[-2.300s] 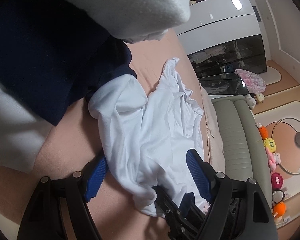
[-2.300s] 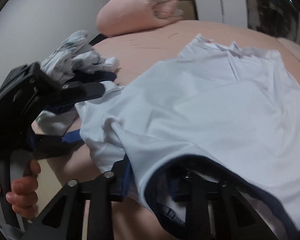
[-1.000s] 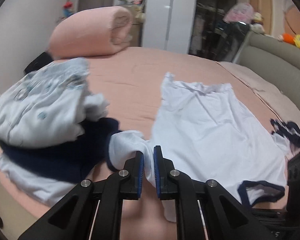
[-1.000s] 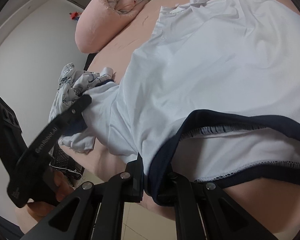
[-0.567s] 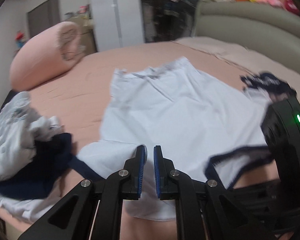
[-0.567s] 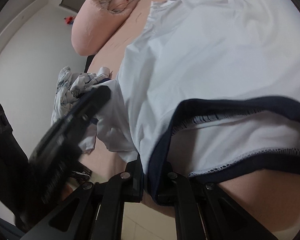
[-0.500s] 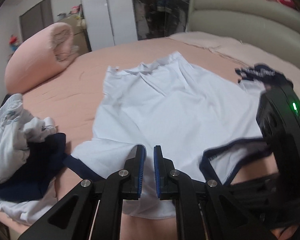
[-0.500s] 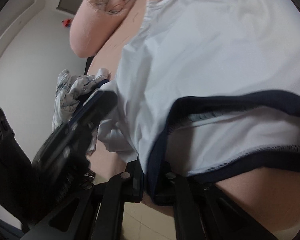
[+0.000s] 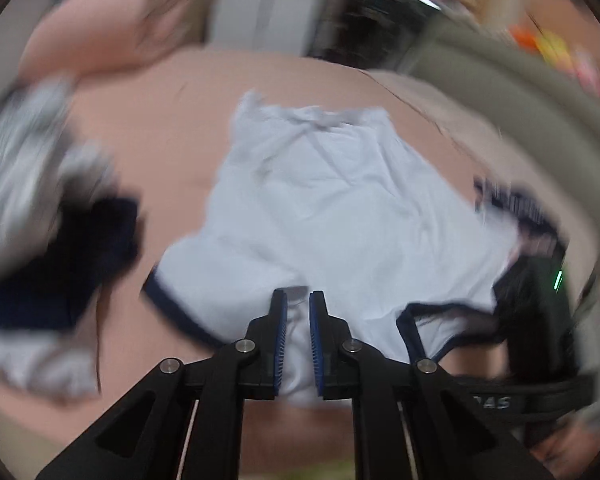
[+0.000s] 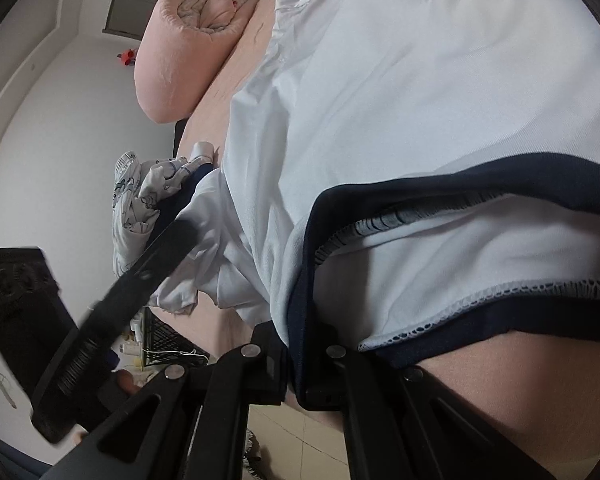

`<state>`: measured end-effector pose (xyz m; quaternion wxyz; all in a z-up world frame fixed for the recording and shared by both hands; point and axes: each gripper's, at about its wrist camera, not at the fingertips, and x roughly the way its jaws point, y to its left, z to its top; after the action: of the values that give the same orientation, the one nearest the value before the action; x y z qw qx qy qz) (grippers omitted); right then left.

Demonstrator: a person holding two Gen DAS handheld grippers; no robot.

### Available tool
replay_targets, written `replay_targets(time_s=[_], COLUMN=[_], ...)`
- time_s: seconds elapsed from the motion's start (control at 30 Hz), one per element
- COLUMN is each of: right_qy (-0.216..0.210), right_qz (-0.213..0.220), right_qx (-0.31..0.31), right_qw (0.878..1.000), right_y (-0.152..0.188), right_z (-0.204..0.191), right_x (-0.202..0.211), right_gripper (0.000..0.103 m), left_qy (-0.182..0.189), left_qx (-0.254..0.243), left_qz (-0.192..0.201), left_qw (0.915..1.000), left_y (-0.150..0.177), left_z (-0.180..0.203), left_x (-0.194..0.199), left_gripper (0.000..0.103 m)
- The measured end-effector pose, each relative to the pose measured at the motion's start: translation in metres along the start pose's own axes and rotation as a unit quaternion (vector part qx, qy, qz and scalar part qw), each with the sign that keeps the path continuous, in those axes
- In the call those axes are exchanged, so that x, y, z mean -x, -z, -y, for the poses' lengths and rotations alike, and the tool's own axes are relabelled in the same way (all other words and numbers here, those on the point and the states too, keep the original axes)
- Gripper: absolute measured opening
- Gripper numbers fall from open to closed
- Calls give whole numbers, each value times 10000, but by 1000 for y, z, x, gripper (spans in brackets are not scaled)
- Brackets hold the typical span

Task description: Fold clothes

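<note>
The jaws of the right gripper (image 10: pixel 294 364) are clamped tight on the navy-trimmed hem of the white shirt (image 10: pixel 412 92), the dark band running down between the two pads; the jaws of the left gripper (image 9: pixel 298 320) stand at a narrow gap and have just been opening, with a strip of the same shirt's white cloth showing between the blue pads (image 9: pixel 281 340), though the blur hides whether they press on it; the shirt lies spread over the middle of the bed (image 9: pixel 156 132), its navy-edged end at the near edge by both grippers and its crumpled end toward the far edge; in the left wrist view the right gripper's black body with a green light sits at the shirt's right side near the near edge; in the right wrist view the left gripper appears as a blurred black bar crossing the shirt's left part; a heap of clothes (image 10: pixel 148 196), pale printed cloth over something dark navy, rests at the bed's left edge, just beside the shirt; a rolled pink blanket (image 10: pixel 184 44) lies at the far left corner; a grey-green padded headboard (image 9: pixel 512 96) curves along the bed's right edge.
</note>
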<state>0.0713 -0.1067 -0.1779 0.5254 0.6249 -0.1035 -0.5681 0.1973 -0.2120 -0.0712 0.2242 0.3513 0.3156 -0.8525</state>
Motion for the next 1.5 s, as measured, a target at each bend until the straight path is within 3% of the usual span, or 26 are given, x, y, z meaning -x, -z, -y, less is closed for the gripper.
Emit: replay_targets(time_s=[0.07,0.1,0.13,0.17,0.27,0.3,0.37,0.5,0.6,0.67,0.83,1.0,1.1,1.17,1.2,1.27,1.33,1.37,1.4,1.43,1.5], right_qy=[5,6,7,1,0,-5,-7,-7,3,37,122,91,78,61,52,28,-3,-26,-48,-74,-107], right_qz=[5,6,6,2,11,12,13,2,1,1,-12,-14,-3,-8,-10,-11,-7,1,10,15,7], right_qx=[1,-6,-14,-8,-20,-24,-30,-36,-42,-31,-6,-42,-60,-83,-94,-119,-146,-166,-187,-204,-229], right_qw=[10000,10000,10000,10000,10000,10000,10000,10000,10000,10000,9999,9999,10000,9999,9999,9999,9999,9999,9998,9998,9997], right_y=[0,1,1,3,6,6,7,7,5,5,4,4,7,8,8,9,11,11,12,13,13], right_z=[0,-6,-12,-5,-7,-7,-7,-8,0,0,-4,2,2,1,1,0,-1,0,0,0,-1], right_x=[0,-4,-9,-2,-4,-4,-3,-5,3,3,-2,4,5,4,4,3,3,2,2,1,0], right_gripper=[0,0,0,0,0,0,0,0,0,0,0,0,0,0,0,0,0,0,0,0,0], left_qy=[305,457,621,787,1553,1810,2043,2680,2500,2188,1695,1515,1483,1409,1314,1082,933,994,1070,1146,1061], left_qx=[935,1398,1725,2035,3136,3564,4104,4902,4974,4871,4917,5125,5012,4741,4501,4124,3988,4073,4176,4277,4092], left_qz=[-5,-3,19,43,-11,6,193,181,163,141,225,409,544,582,602,618,640,629,617,604,607], left_qw=[9952,9891,9830,9759,9368,9166,8885,8292,8306,8454,8538,8442,8508,8672,8812,9024,9100,9057,9002,8946,9042], left_y=[4,7,11,14,29,35,42,55,58,54,40,27,26,20,18,16,22,30,38,46,44], left_z=[-33,-49,-60,-71,-101,-111,-122,-129,-119,-108,-87,-84,-85,-86,-82,-79,-84,-93,-103,-114,-111], left_x=[4,5,6,7,-1,-5,-2,-7,-8,-10,-26,-36,-37,-37,-36,-34,-31,-32,-33,-35,-34], left_gripper=[39,57,67,69,72,72,72,79,79,79,85,89,89,88,86,74,43,33,14,6,6])
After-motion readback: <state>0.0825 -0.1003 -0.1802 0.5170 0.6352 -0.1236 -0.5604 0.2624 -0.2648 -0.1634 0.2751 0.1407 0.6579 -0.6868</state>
